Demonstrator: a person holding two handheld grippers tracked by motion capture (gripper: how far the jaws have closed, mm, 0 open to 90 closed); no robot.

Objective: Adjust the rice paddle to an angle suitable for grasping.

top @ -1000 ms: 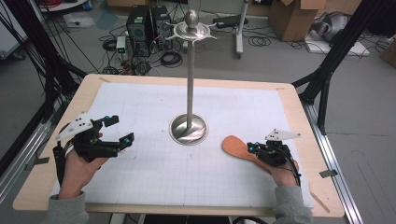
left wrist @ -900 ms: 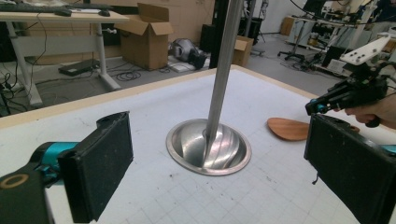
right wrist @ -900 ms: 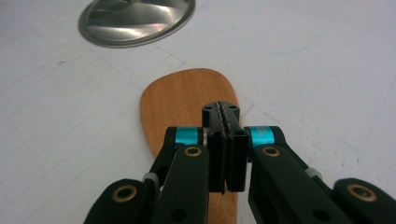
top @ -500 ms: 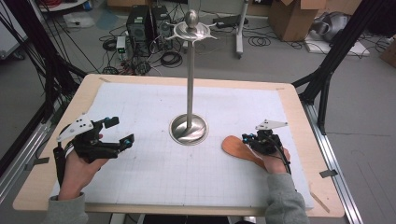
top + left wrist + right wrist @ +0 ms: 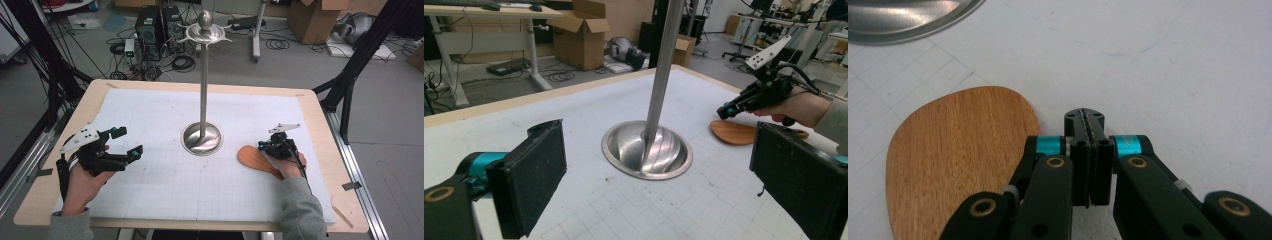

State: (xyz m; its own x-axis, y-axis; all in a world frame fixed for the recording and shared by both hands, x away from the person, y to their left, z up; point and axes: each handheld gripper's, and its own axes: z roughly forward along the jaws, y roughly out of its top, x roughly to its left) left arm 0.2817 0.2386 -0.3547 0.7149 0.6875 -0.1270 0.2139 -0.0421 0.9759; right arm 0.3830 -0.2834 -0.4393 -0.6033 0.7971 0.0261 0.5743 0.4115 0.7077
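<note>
Wooden spatula (image 5: 258, 160) lies flat on the white mat (image 5: 160, 190), just right of the shiny metal stand (image 5: 202, 137). Right gripper (image 5: 267, 146) sits just beside the spatula's wide end, with its jaws squeezed tight together and nothing between them. Left gripper (image 5: 128, 142) rests well apart on the left side, its jaws wide apart and holding nothing.

Spatula (image 5: 256, 160) right of stand (image 5: 202, 138) — near.

High view and both gripper views share the stand base (image 5: 202, 138).
</note>
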